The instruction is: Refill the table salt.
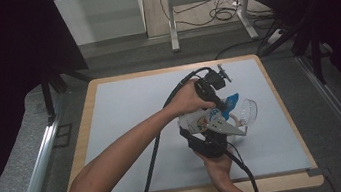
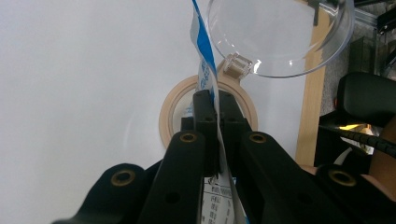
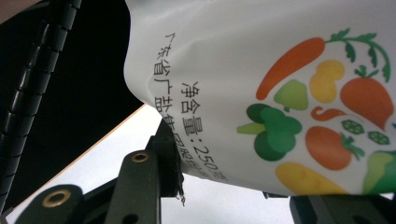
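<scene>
Pouch (image 1: 201,119) right of centre frame, pinched thin at blue top edge by left gripper (image 2: 215,100), body clamped in right gripper (image 3: 224,186) jaws, above clear-lidded jar (image 2: 208,109) on bench (image 1: 124,107).

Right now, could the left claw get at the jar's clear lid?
Probably not yet: the left claw is shut on the bag edge, just short of the lid. It would have to let go first.
</scene>
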Demonstrator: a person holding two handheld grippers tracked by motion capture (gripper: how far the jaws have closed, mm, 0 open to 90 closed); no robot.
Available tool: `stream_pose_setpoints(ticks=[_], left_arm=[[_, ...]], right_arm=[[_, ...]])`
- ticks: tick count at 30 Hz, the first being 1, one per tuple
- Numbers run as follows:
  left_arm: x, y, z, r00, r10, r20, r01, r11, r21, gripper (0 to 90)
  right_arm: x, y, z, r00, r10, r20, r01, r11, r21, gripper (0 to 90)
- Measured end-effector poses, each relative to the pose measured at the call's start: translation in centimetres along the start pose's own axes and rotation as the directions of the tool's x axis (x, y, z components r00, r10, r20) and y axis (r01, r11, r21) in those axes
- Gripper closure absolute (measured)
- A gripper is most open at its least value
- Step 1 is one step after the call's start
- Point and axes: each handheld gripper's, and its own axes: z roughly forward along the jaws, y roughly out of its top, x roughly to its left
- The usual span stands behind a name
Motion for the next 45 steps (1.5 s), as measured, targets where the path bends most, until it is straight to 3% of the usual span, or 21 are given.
stream_pose_setpoints(ticks=[31, 45], left_arm=[[-0.02, 0.14, 0.20, 0.9999, 0.013, 0.004, -0.013, 0.9998, 0.014, 89.7], [0.04, 0.18, 0.35, 0.9999, 0.015, 0.008, -0.015, 0.9997, 0.021, 89.7]], right_arm=[[-0.02, -0.02, 0.17, 0.9999, 0.004, 0.010, -0.004, 1.000, -0.005, 59.0], [0.17, -0.16, 0.30, 0.9993, 0.027, 0.025, -0.027, 0.999, -0.017, 59.0]])
